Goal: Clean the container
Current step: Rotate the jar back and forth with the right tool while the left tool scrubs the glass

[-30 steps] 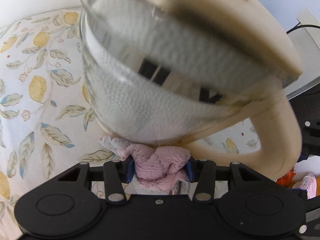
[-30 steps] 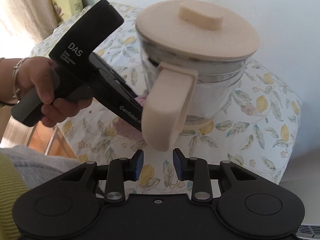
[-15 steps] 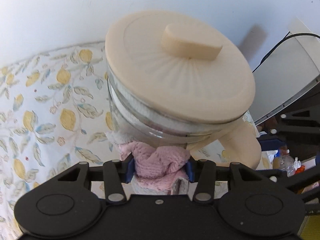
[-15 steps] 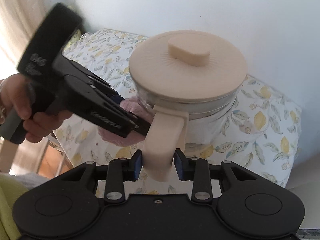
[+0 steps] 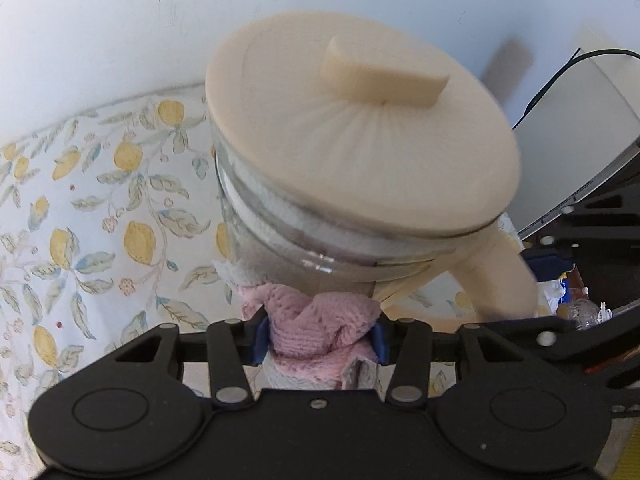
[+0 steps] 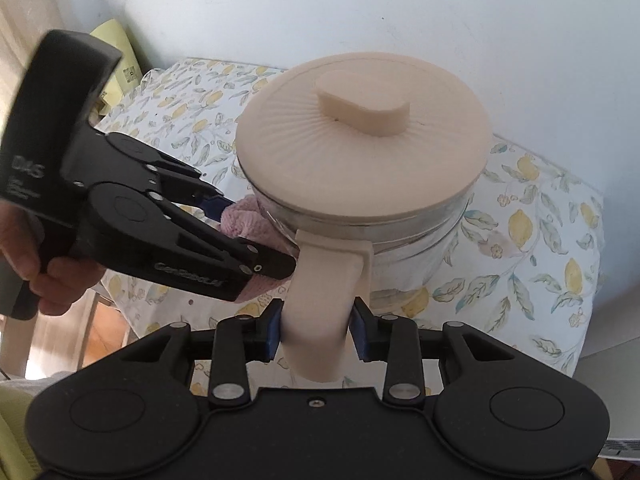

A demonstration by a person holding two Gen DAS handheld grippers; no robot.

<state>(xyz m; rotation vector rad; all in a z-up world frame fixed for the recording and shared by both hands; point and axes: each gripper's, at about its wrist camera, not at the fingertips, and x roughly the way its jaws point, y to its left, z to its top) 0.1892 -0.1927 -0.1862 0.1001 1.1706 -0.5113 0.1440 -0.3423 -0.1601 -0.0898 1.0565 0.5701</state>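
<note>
A glass container (image 6: 404, 248) with a cream lid (image 6: 360, 144) and a cream handle (image 6: 320, 304) stands on the lemon-print tablecloth (image 6: 540, 240). My right gripper (image 6: 316, 330) is shut on the handle. My left gripper (image 5: 320, 334) is shut on a pink cloth (image 5: 316, 328) and presses it against the container's glass wall (image 5: 280, 248) just below the lid (image 5: 360, 152). In the right wrist view the left gripper (image 6: 256, 236) holds the cloth (image 6: 248, 224) against the container's left side, next to the handle.
A white wall (image 6: 360, 12) rises close behind the table. A yellow-green box (image 6: 116, 52) stands at the far left. A white appliance with a black cable (image 5: 568, 92) and small clutter (image 5: 576, 304) lie to the right of the container.
The right gripper has moved in and closed on the handle. The container has been lowered and stands lower in both views. The left gripper keeps the cloth on the glass, shifted toward the handle.
</note>
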